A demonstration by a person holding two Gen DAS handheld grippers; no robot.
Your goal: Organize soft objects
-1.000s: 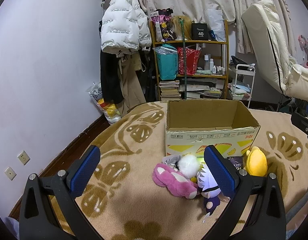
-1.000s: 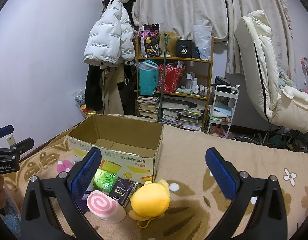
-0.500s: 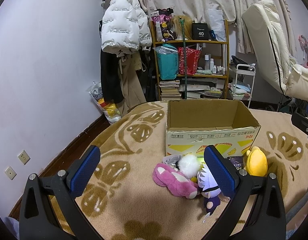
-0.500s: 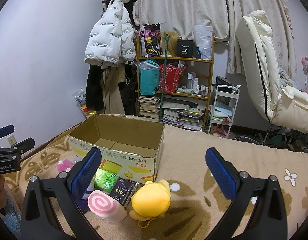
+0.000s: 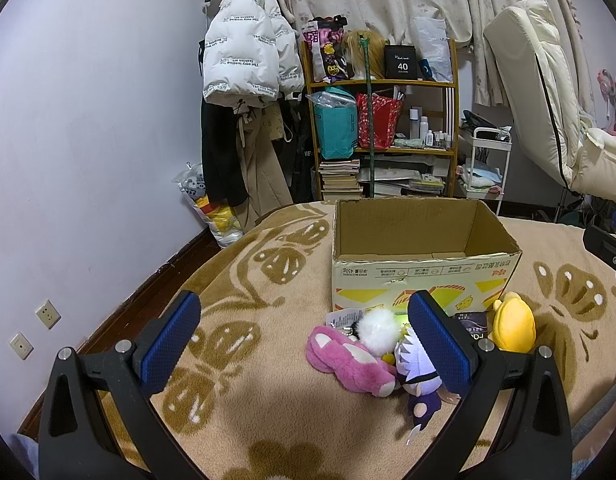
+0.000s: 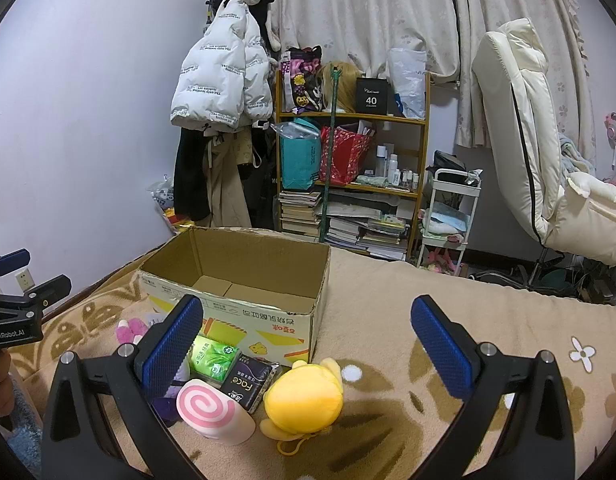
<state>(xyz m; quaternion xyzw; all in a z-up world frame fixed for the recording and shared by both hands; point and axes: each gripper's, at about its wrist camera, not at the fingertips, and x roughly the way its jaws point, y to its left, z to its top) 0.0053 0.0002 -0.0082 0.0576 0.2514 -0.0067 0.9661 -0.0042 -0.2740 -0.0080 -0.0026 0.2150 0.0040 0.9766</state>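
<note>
Blanket [image 5: 268,280] | purple doll [image 5: 418,376] half-hidden behind left gripper [image 5: 304,336] finger

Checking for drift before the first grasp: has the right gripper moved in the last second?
Barely: the right gripper tilted slightly up, since the cardboard box sits marginally lower in its view.
</note>
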